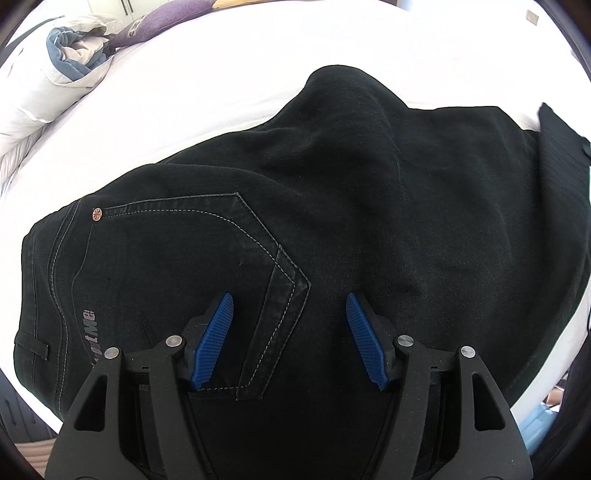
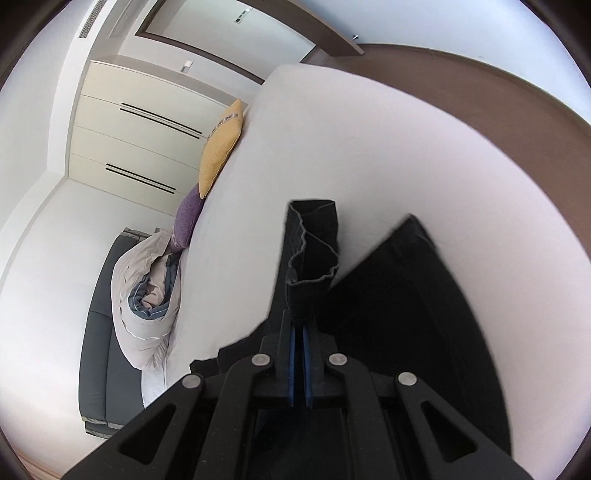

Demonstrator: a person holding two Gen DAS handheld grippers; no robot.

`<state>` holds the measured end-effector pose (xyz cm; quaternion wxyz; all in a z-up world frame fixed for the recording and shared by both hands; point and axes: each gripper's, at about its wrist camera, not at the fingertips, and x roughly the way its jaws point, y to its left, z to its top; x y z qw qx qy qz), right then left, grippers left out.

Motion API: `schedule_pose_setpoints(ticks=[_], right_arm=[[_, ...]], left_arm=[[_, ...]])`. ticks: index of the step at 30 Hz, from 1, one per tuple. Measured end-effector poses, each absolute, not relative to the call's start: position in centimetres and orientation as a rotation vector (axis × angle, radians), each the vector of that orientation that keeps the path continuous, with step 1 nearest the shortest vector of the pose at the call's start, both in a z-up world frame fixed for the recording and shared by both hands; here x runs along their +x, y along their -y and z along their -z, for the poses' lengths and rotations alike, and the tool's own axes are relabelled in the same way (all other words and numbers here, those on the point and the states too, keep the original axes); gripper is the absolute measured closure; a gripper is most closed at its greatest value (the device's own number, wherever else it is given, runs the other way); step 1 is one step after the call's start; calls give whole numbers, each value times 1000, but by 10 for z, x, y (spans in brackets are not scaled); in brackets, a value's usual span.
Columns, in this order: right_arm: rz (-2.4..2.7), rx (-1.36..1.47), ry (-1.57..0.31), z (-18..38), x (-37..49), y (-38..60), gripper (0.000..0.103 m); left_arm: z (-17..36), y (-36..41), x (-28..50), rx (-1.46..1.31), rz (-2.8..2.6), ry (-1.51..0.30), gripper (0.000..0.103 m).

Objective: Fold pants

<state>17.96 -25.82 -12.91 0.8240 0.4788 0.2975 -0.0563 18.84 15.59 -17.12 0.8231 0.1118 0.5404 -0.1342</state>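
Black jeans (image 1: 369, 184) lie spread on a white bed sheet (image 1: 221, 74), waist end to the left, with a stitched back pocket (image 1: 207, 251) facing up. My left gripper (image 1: 289, 295) hovers just over that pocket's pointed corner, open, with its blue pads (image 1: 216, 339) wide apart and nothing between them. In the right wrist view my right gripper (image 2: 301, 321) is shut on the leg hems (image 2: 314, 251), which stand up bunched from the fingertips. The rest of the leg (image 2: 406, 295) drapes down to the right over the sheet (image 2: 406, 147).
A rumpled grey and blue duvet (image 1: 70, 55) and a purple pillow (image 1: 166, 18) lie at the bed's far left. A yellow pillow (image 2: 221, 147) sits beside the purple one (image 2: 188, 218). A white wardrobe (image 2: 129, 129) stands beyond the bed. The near bed edge runs at lower right (image 1: 554, 369).
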Motion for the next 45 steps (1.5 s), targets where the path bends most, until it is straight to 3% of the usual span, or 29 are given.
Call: schedule_pose_setpoints(ticks=[10, 22, 27, 36, 39, 41, 45], right_arm=[[266, 1047, -721, 178, 87, 248, 100], [280, 977, -664, 149, 61, 237, 100], [304, 1044, -695, 179, 54, 243, 101], [278, 1107, -666, 185, 51, 250, 102], [268, 1062, -687, 174, 51, 248, 98], [275, 1047, -722, 167, 51, 246, 87], [334, 880, -758, 136, 50, 250, 79]], left_arm=[[169, -143, 196, 262, 262, -1171, 40], [173, -132, 195, 267, 212, -1152, 40], [175, -131, 196, 252, 205, -1146, 38], [176, -130, 194, 249, 187, -1138, 32], [176, -130, 193, 245, 185, -1136, 31], [176, -130, 193, 246, 183, -1134, 30], [176, -130, 192, 245, 182, -1132, 29]])
